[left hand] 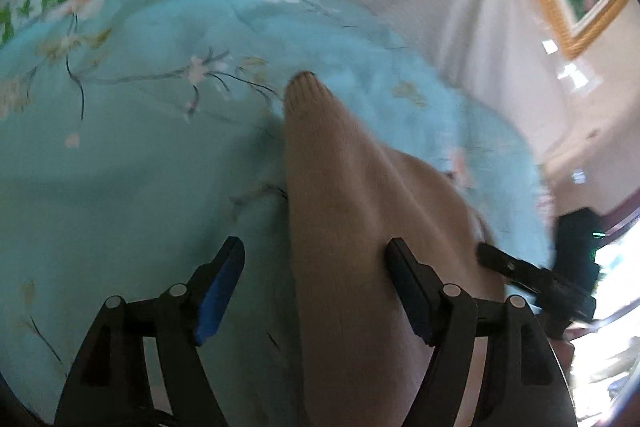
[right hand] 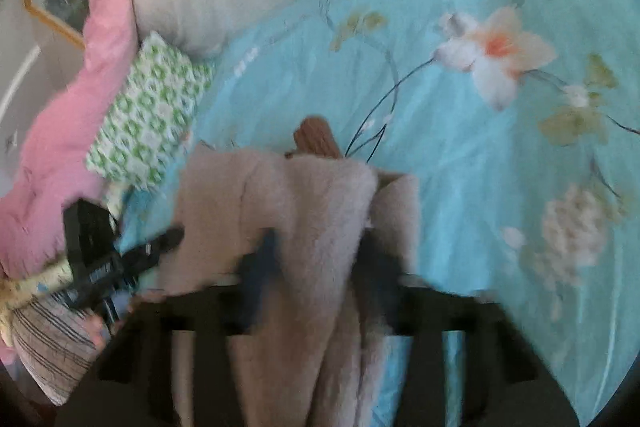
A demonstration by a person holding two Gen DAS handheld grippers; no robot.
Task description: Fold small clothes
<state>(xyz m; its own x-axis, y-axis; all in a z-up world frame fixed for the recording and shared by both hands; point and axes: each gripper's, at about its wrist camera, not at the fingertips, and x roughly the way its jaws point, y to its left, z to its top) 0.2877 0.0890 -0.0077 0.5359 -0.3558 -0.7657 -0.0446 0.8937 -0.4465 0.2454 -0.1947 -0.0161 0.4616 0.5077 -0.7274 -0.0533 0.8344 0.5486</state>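
Sweater (left hand: 340,227), beige and fuzzy, lies on the bed (left hand: 120,155) over a blue flowered bedspread, one sleeve with a ribbed cuff stretched away from my left hand-held gripper (left hand: 316,291). That gripper stands wide, its pads (left hand: 218,291) on either side of the sleeve but not pressing it, so I count it as holding nothing.

My right hand-held gripper (right hand: 320,267) is blurred, yet its jaws look drawn narrow around a bunched fold of the same sweater (right hand: 320,211), and I judge it is pinching that fold. A darker brown cuff (right hand: 316,139) pokes out beyond the bunch.

I expect this knit to be light, very soft and floppy, with no stiffness at all; it will sag and drape from wherever I lift it. The fleecy surface should grip the pads well, but a thin pinch could take only one layer. I would take hold at seams or the ribbed cuffs and hem, where the cloth is thicker, and keep both grips level so the fold falls straight.
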